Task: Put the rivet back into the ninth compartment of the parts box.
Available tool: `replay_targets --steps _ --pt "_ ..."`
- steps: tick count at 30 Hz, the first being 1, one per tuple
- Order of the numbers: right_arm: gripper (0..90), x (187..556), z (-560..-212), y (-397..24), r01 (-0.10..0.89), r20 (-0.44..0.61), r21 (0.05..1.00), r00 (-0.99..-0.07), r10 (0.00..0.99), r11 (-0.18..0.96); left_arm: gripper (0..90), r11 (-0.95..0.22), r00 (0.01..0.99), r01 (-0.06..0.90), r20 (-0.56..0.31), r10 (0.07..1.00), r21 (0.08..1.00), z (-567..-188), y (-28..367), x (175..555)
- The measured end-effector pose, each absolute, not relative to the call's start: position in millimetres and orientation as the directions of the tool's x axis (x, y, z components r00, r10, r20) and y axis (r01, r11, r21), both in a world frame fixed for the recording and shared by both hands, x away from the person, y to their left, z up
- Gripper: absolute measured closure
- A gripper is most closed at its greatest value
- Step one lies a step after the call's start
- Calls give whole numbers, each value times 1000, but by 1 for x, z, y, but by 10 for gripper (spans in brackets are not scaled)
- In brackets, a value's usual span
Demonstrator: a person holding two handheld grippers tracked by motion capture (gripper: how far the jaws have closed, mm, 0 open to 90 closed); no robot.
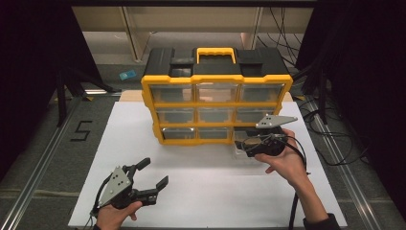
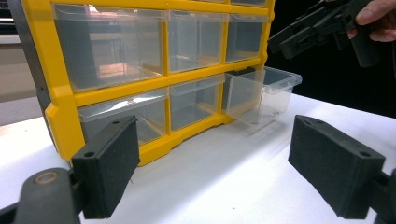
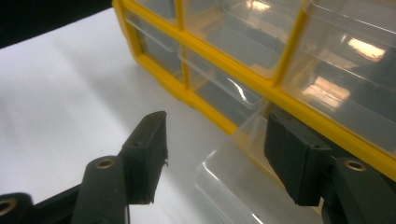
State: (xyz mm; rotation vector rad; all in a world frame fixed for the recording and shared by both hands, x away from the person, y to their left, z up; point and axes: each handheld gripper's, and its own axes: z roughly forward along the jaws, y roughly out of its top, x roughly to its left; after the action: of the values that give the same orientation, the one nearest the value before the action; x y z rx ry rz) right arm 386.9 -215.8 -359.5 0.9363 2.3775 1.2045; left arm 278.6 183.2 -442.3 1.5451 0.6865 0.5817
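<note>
Bottom-right clear drawer of yellow organizer pulled partly out, resting on white table; right gripper open above it, holding nothing; left gripper wide, empty; drawer probably not yet fully removed

I see the organizer as glossy yellow and matt black plastic; its drawer at my 2 o'clock is clear, smooth plastic. The table looks matt white, the pads rough black.
</note>
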Motion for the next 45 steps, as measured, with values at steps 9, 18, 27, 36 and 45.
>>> replay_targets --steps 9,18,27,36,45 --pt "354 374 -366 -216 382 31 837 -748 663 392 160 -36 692 86 -34 721 996 -442 183 279" --pt "289 363 -370 -209 367 68 870 -749 659 329 160 -37 694 86 -33 719 996 -442 183 278" --pt "286 351 -376 -206 318 46 899 -753 656 302 159 -41 697 86 -30 716 995 -442 183 278" --pt "282 341 -383 -208 326 73 906 -750 657 271 160 -42 698 90 -33 716 995 -443 183 278" --pt "277 334 -392 -206 312 78 916 -755 652 252 160 -46 700 89 -30 714 995 -443 183 278"
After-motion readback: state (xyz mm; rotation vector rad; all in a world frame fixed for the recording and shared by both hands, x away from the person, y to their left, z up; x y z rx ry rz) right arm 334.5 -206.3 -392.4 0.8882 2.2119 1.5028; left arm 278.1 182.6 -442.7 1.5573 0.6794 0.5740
